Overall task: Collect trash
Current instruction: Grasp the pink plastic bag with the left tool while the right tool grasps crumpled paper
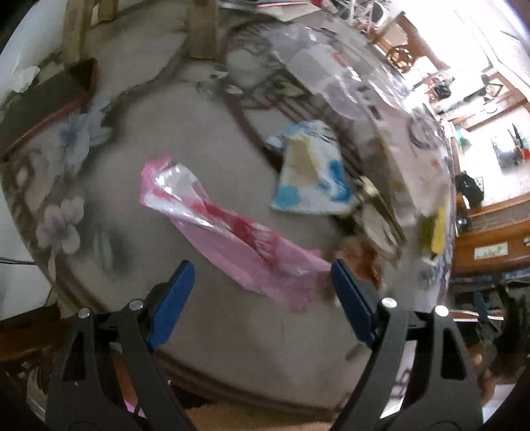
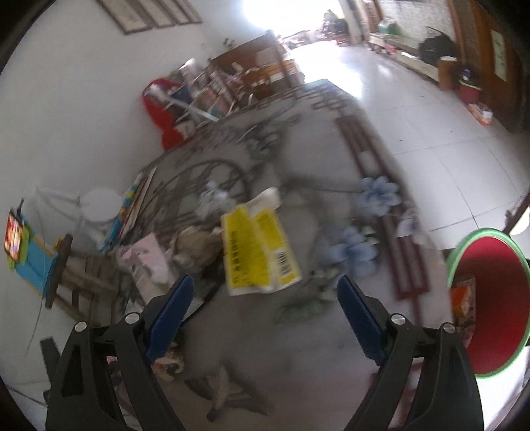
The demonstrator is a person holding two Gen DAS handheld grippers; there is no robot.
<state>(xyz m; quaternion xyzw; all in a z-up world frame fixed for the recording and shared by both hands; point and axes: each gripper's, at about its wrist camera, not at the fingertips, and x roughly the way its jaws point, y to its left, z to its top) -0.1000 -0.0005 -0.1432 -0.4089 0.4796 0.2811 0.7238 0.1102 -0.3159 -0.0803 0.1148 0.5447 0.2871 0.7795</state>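
Observation:
In the left wrist view my left gripper (image 1: 261, 275) is open and empty, just above a pink plastic wrapper (image 1: 232, 228) lying on the grey flowered rug (image 1: 139, 109). A blue, white and yellow wrapper (image 1: 311, 175) lies beyond it, and a brown scrap (image 1: 361, 258) sits by the right finger. In the right wrist view my right gripper (image 2: 265, 291) is open and empty, just in front of a yellow packet (image 2: 258, 252) on the rug (image 2: 318, 146). A red bin with a green rim (image 2: 490, 298) stands at the right and holds some trash.
A clear plastic bag with papers (image 1: 347, 83) lies at the far side in the left view, by wooden chair legs (image 1: 202, 26). In the right view a pink box (image 2: 145, 262), crumpled brown paper (image 2: 195, 245), a white tub (image 2: 99, 205) and a wooden stool (image 2: 76, 275) crowd the left; white tile floor (image 2: 430, 126) lies right.

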